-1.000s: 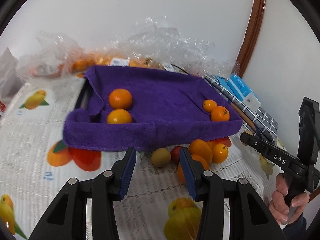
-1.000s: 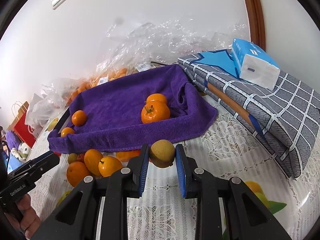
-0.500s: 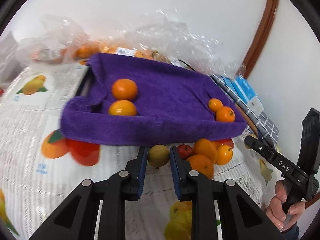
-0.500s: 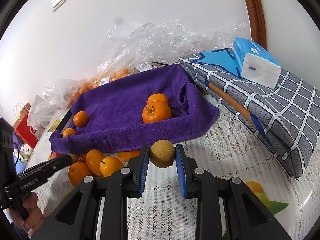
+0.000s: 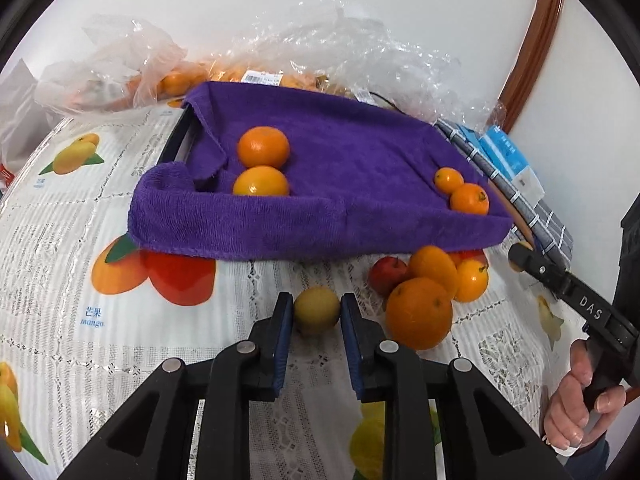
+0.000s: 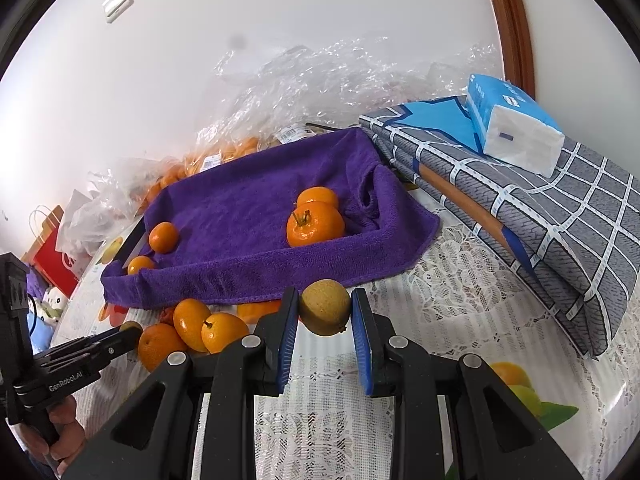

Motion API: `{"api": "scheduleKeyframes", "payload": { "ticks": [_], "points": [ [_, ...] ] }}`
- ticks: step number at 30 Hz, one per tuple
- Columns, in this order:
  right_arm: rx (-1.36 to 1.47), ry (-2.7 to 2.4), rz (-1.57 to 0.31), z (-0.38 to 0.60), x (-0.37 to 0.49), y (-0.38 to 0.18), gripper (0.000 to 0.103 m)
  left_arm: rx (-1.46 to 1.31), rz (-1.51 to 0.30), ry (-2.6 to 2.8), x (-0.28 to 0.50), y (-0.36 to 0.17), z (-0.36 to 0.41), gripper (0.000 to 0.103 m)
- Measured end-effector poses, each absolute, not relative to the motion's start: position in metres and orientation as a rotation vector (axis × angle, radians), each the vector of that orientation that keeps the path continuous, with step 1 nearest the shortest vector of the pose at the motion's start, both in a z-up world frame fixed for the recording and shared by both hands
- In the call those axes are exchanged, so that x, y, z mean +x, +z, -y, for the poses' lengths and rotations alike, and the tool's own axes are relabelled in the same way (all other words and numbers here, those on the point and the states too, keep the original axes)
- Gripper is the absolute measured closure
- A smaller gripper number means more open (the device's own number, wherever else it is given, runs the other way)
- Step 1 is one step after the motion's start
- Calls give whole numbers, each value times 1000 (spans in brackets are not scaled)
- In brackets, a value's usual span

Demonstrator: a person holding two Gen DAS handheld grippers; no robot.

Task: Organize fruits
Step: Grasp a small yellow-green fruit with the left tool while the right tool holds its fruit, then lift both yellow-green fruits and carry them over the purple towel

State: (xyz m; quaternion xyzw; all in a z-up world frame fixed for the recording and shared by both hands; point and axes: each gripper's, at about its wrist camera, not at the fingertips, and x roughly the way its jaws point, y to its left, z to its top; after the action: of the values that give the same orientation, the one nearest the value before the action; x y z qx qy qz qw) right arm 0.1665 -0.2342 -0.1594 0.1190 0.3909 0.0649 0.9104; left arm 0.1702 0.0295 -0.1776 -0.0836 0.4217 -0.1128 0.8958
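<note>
My left gripper is shut on a small yellow-green fruit just above the tablecloth. My right gripper is shut on a brownish-yellow fruit held above the cloth. A tray lined with a purple towel holds two oranges at its left and two small mandarins at its right. Loose oranges and a red fruit lie in front of the tray. The same pile shows in the right wrist view, beside the left gripper's tip.
Clear plastic bags of oranges lie behind the tray. A folded grey checked cloth with a blue tissue pack sits right of the tray. A red paper bag stands at the far left edge.
My left gripper moved forward and closed on the yellow-green fruit, then drew it away from the pile. My right gripper keeps holding its fruit almost still.
</note>
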Motion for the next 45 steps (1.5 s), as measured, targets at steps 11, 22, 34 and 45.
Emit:
{"api": "scheduleKeyframes", "payload": {
  "ticks": [11,22,34,45],
  "points": [
    [238,149,-761,233,161,-154,76,-254,-717,-226,151,-159,-50,80],
    [204,165,-674,229,147,-139,76,-302,-711,-211,153,-158,-60,80],
    [132,258,-614,206,190,-98,76,-277,-652,-123,202,-126,-72,80],
    [147,313,-697,173,241,-134,76,-340,-665,-169,250,-150,-70,80]
  ]
}}
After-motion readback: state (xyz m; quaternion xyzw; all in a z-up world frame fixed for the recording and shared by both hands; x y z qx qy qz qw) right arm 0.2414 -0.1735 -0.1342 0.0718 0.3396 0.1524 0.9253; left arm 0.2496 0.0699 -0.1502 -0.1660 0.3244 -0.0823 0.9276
